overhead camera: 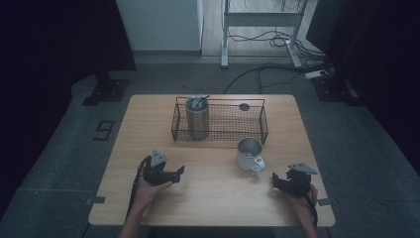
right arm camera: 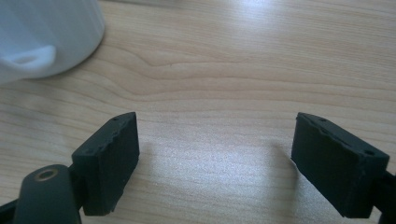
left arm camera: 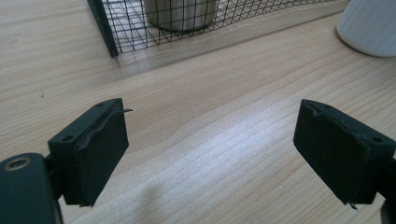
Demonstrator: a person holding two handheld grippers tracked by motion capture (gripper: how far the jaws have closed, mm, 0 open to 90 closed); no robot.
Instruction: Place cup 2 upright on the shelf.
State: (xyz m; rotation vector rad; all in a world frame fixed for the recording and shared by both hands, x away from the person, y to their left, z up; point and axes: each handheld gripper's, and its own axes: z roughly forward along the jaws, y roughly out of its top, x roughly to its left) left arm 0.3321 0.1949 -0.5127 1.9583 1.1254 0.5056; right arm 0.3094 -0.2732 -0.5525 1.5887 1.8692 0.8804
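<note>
Here, in the high view, we see a white mug (overhead camera: 249,154) standing upright on the worktop (overhead camera: 208,198), just right of centre and just in front of the wire basket (overhead camera: 262,124). Its long axis runs straight up, the open mouth faces the ceiling, and its handle (overhead camera: 257,167) points towards the lower right of the frame, roughly at the right claw (overhead camera: 275,179). A steel cup (overhead camera: 197,118) stands in the left end of the basket. The left claw (overhead camera: 178,172) rests at lower left, well apart from the mug.

In the left gripper view, the left claw (left arm camera: 210,144) is spread wide with only bare wood between its jaws. The basket corner (left arm camera: 105,28) sits at upper left and the mug (left arm camera: 369,25) at upper right, some way off.

In the right gripper view, the right claw (right arm camera: 215,154) also stands apart and empty. The mug (right arm camera: 42,32) is at upper left with its handle (right arm camera: 28,58) turned our way.

We judge this to be the approach, before any grasp. The next move calls for swinging the right claw towards the upper left of its view, lining the jaws up on the handle or the wall, then closing. The mug would likely go into the basket's free right side.
</note>
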